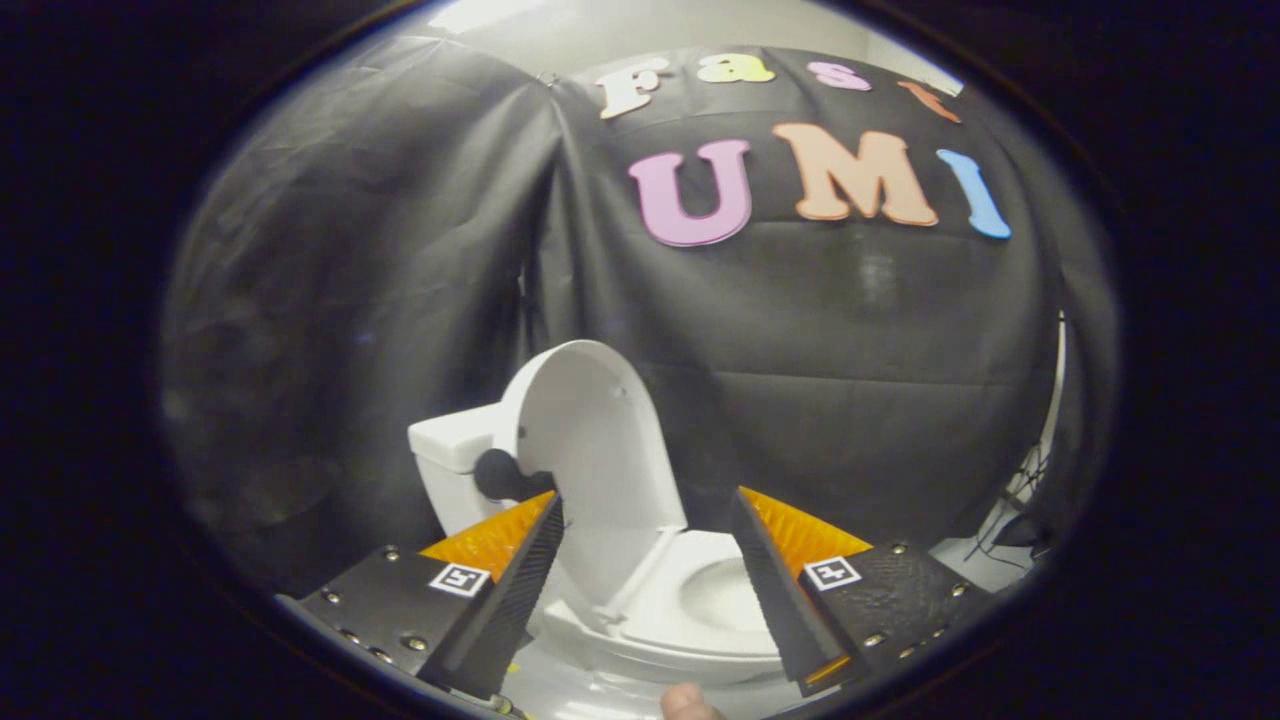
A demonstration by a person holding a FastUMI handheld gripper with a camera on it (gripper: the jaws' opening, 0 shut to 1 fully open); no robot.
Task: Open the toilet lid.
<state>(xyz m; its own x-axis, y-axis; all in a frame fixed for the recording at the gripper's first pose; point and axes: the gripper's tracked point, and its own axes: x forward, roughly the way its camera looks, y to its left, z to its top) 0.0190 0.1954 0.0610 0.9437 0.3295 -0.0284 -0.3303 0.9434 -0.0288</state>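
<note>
A white toilet (pixel 690 620) stands just ahead of my gripper (pixel 645 500). Its lid (pixel 590 440) is raised upright and leans back toward the white tank (pixel 455 445). The seat (pixel 700 600) lies flat around the bowl, which shows between my two fingers. My gripper is open, its fingers wide apart with nothing between them, and it hangs above the front of the toilet. The left finger (pixel 520 570) sits in front of the lid's lower left edge. A dark round knob (pixel 497 473) shows beside the tank.
The black cloth wall (pixel 850 380) hangs close behind the toilet and wraps round to the left. A fingertip (pixel 688 702) of the person's hand shows beneath the gripper. Cables (pixel 1015 510) and a pale strip of floor lie at the right past the cloth's edge.
</note>
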